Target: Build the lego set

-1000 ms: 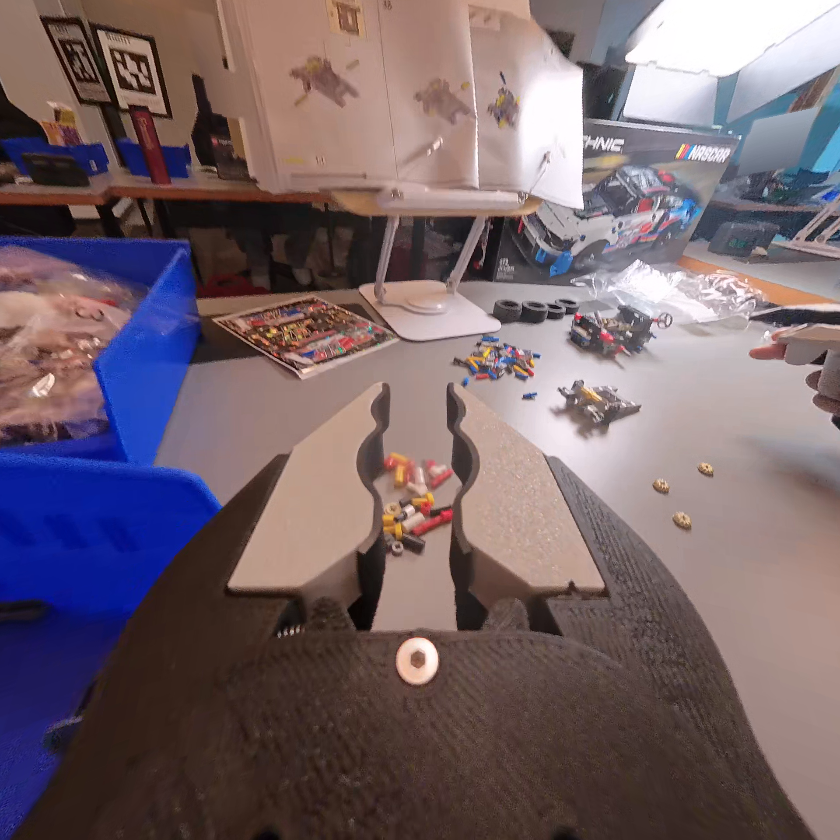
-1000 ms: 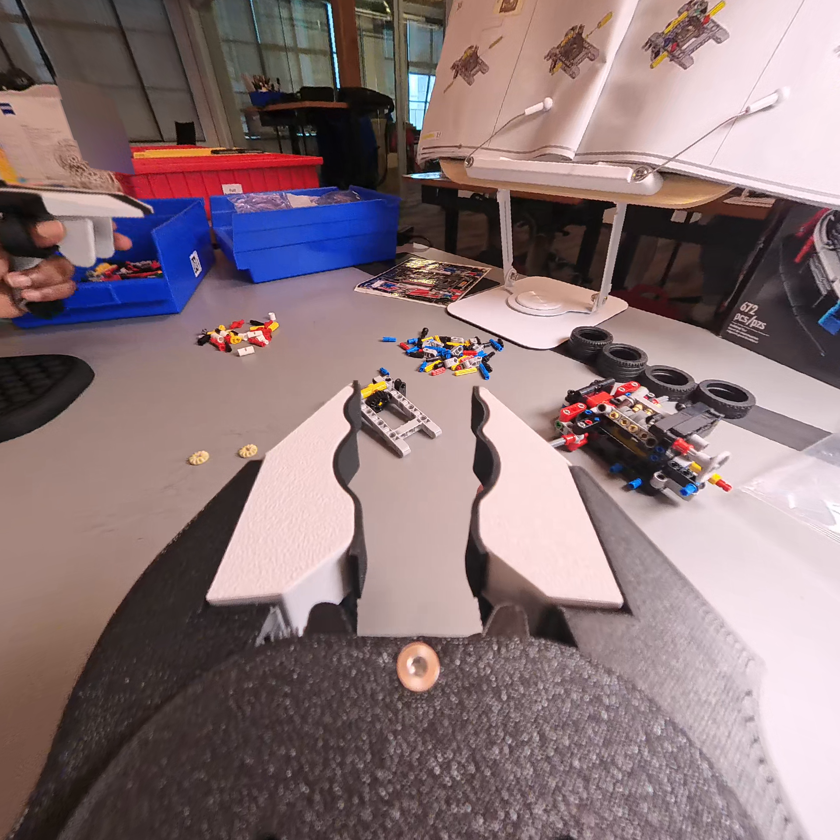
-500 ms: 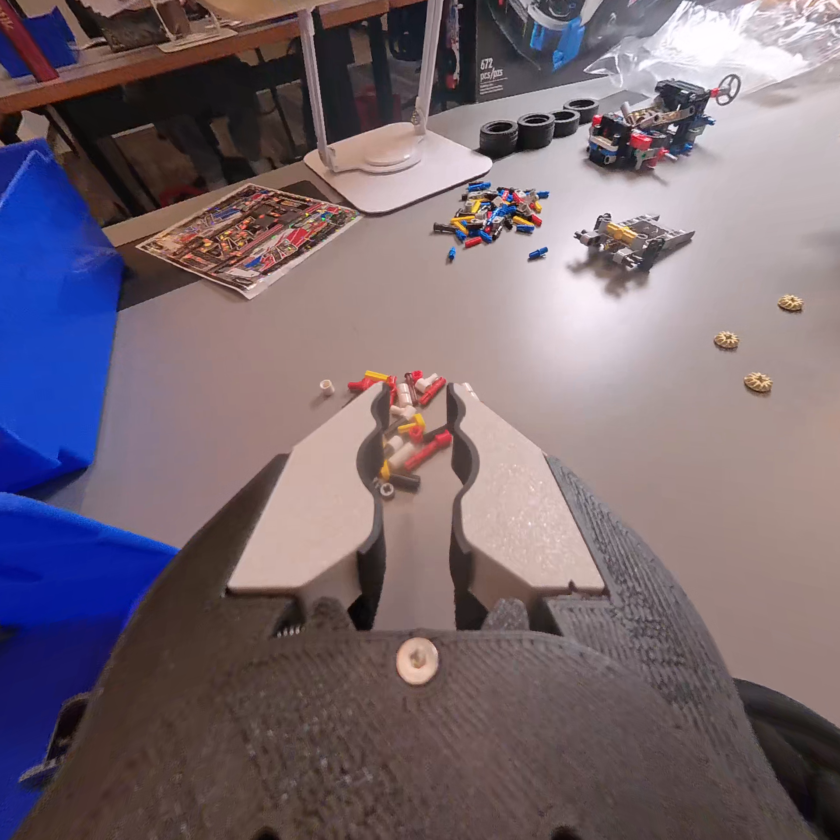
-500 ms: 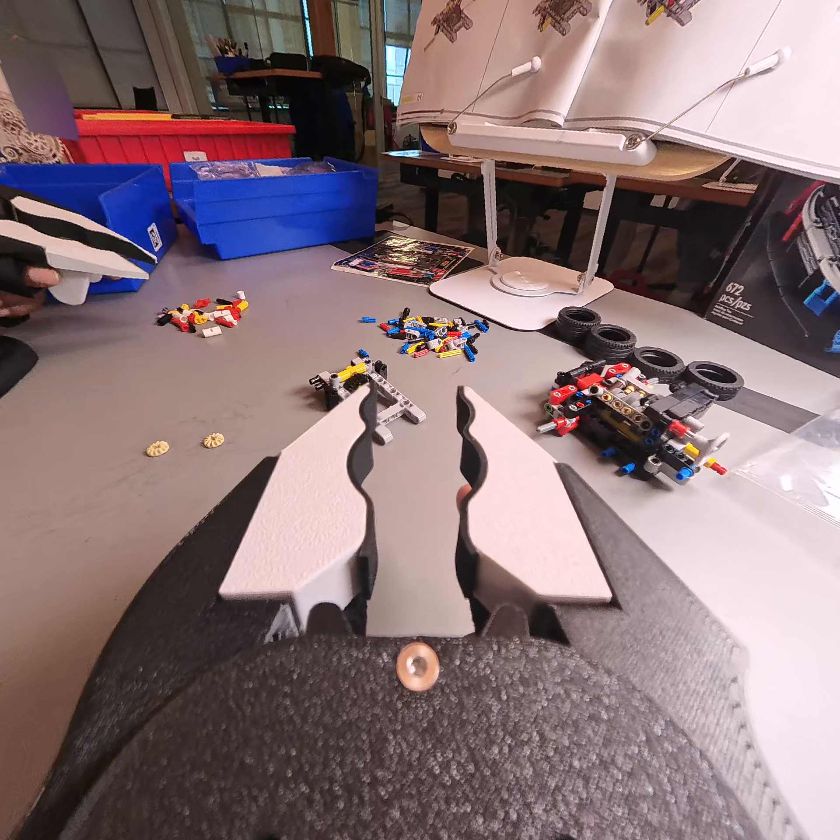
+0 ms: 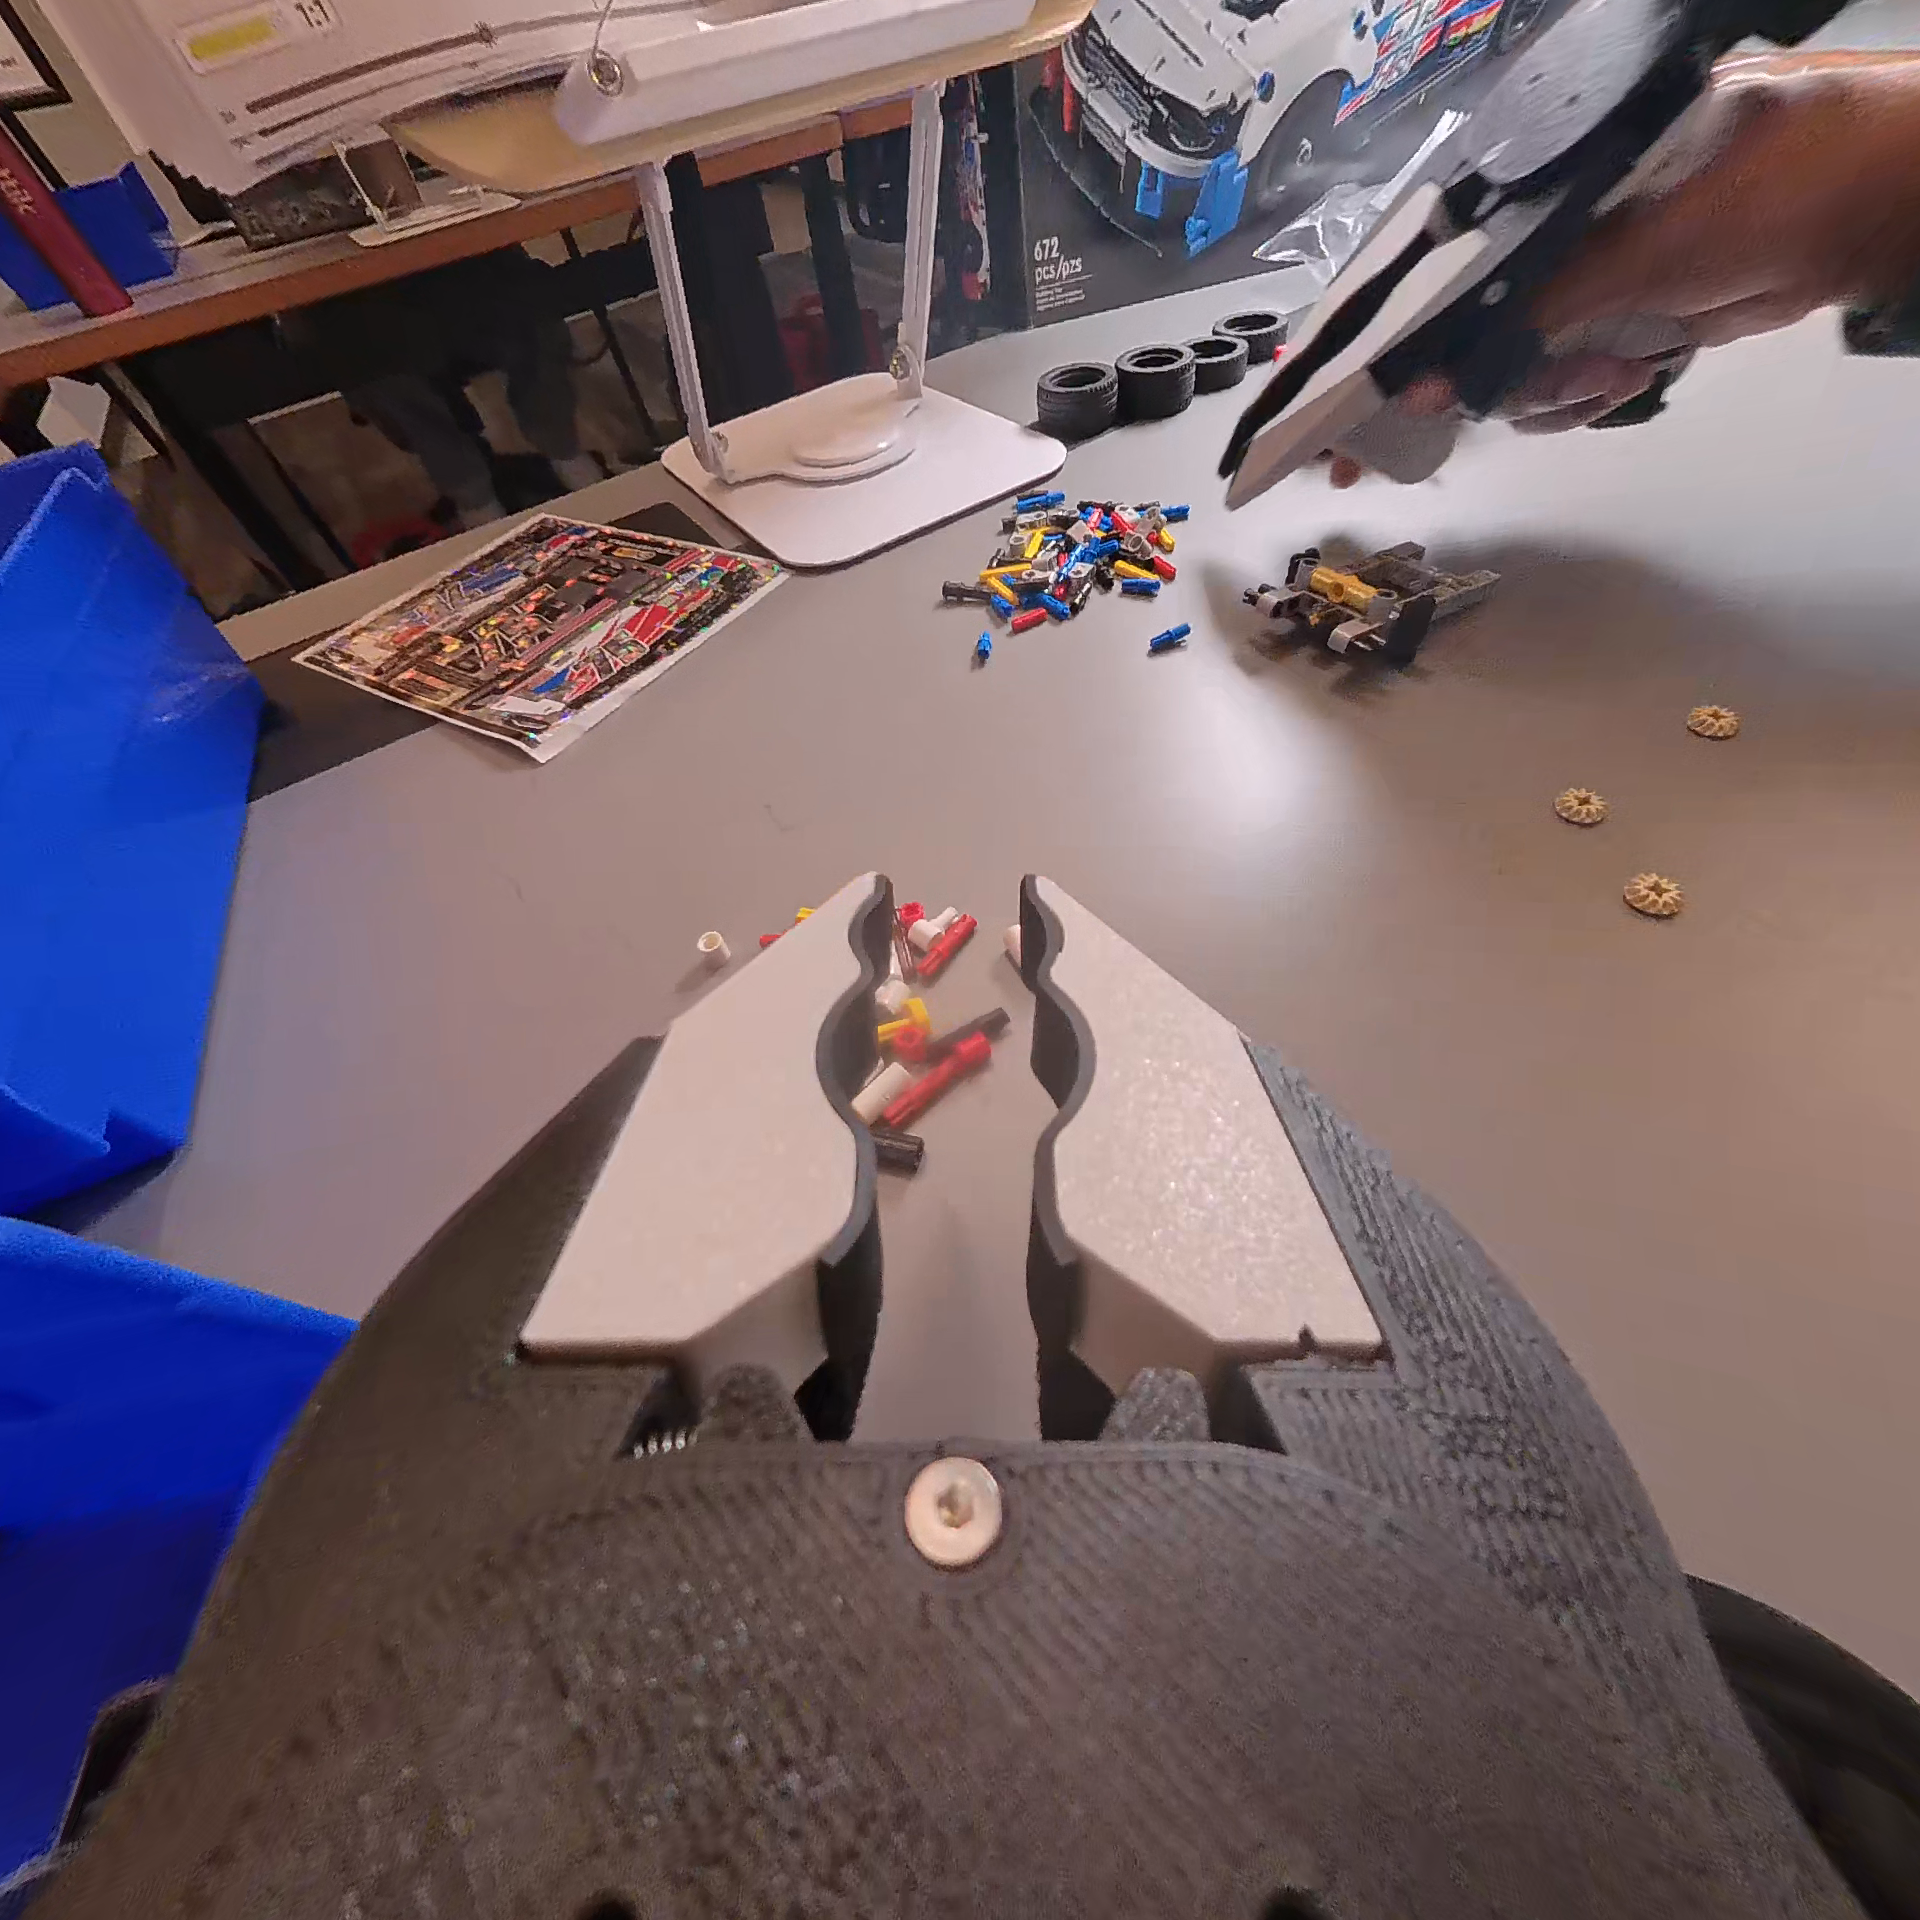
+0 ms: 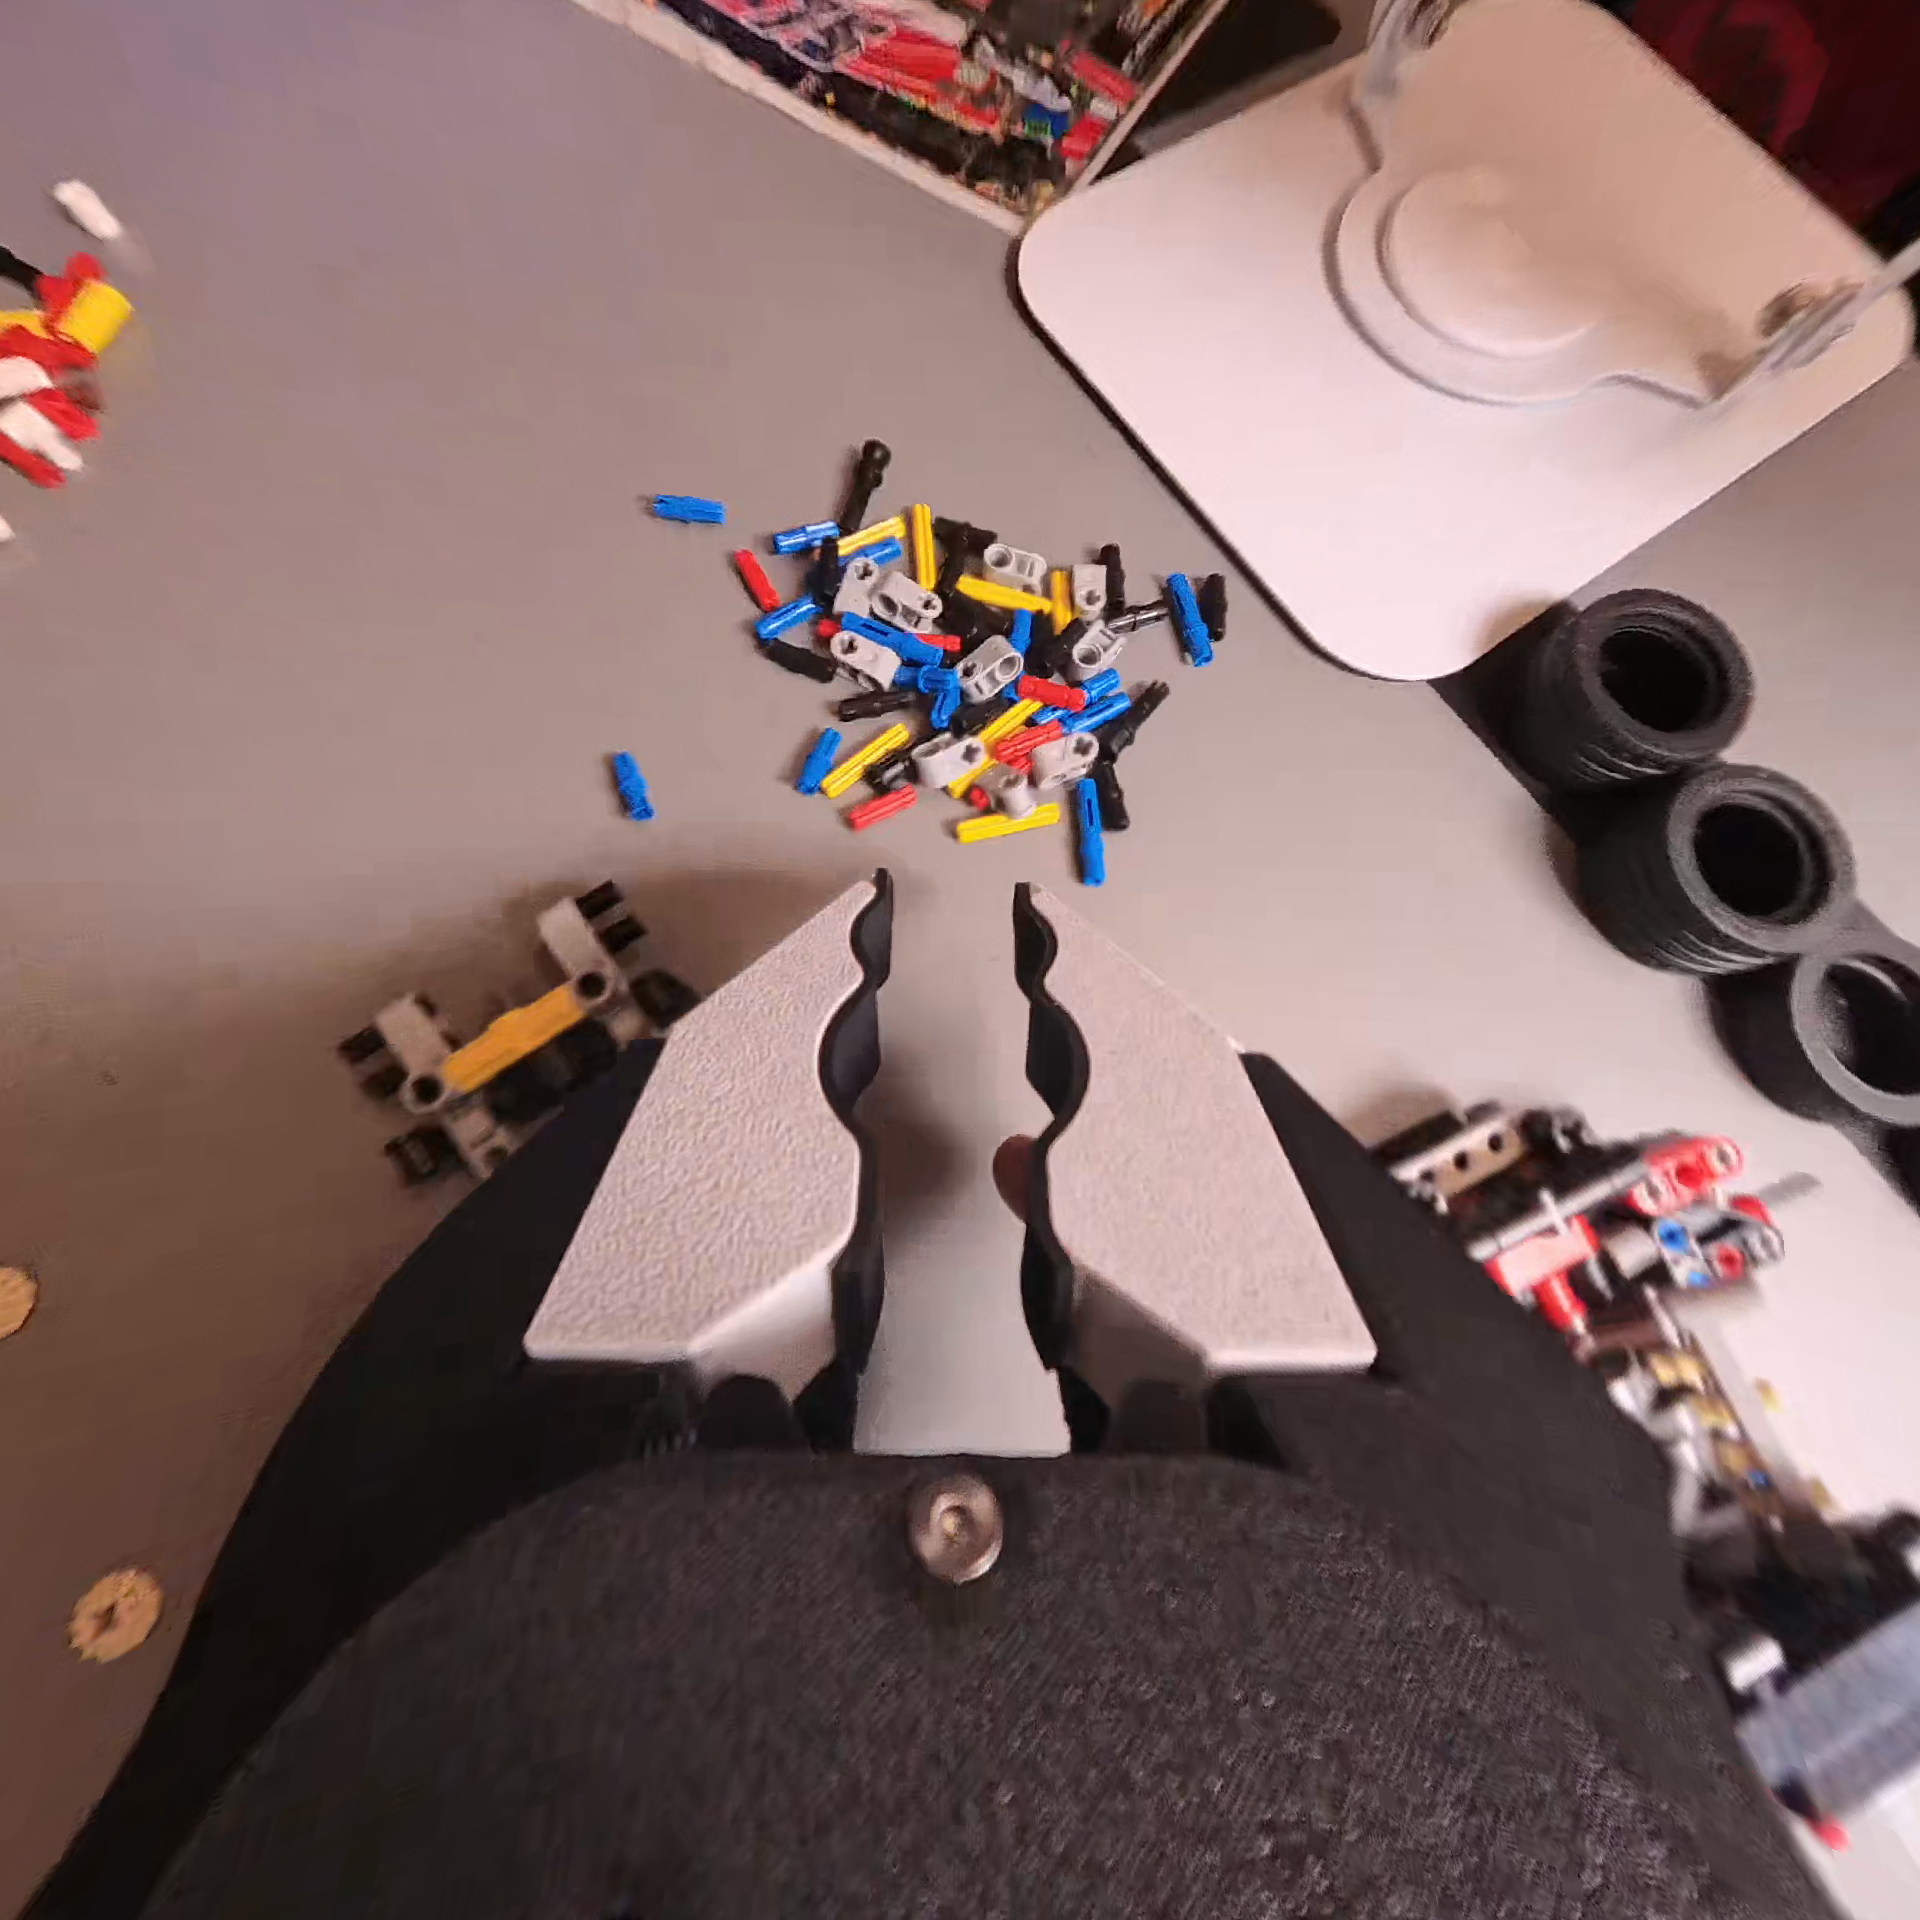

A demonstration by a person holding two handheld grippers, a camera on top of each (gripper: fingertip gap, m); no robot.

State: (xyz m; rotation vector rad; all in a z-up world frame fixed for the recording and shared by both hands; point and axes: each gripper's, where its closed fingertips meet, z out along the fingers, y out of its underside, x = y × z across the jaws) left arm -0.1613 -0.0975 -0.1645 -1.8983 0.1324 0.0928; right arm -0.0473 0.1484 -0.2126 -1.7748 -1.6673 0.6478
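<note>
Presently both grippers hang open and empty above the grey table.

Left gripper: jaws narrowly parted, straddling the red, white and yellow pin pile. Right gripper: jaws narrowly parted, mixed blue-yellow pin pile at 12 o'clock, small chassis piece at 9 o'clock, tyres at 2 o'clock.

Grey table; behind it a wooden bench against pale wall.
</note>
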